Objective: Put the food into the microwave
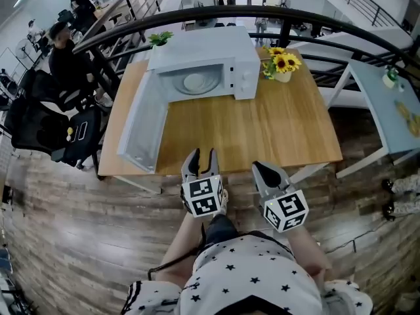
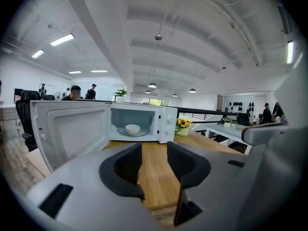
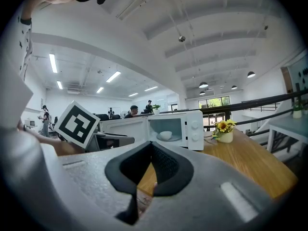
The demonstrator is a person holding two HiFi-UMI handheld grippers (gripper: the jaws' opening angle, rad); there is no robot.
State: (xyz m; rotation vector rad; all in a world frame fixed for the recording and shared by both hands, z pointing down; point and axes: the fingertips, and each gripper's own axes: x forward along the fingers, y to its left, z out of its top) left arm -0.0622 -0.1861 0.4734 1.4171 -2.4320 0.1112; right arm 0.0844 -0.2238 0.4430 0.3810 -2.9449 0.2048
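Left gripper: jaws spread by a narrow gap, nothing between them. Right gripper: jaws pressed together at the tips, empty. Both poised in front of the microwave, just past the near edge of its table and well apart from the open cavity.

Food: white bowl, already inside the microwave, seated on the glass turntable at the centre of the cavity. Door swung wide open on the microwave's left side, reaching toward the near table edge. Two control knobs on the microwave's right front panel. Wooden table beneath the microwave, bare in front of it.

Pot of sunflowers just right of the microwave, on the same table. Small green plant at the microwave's left rear corner. White side table farther right. Seated people well behind and left of the microwave.
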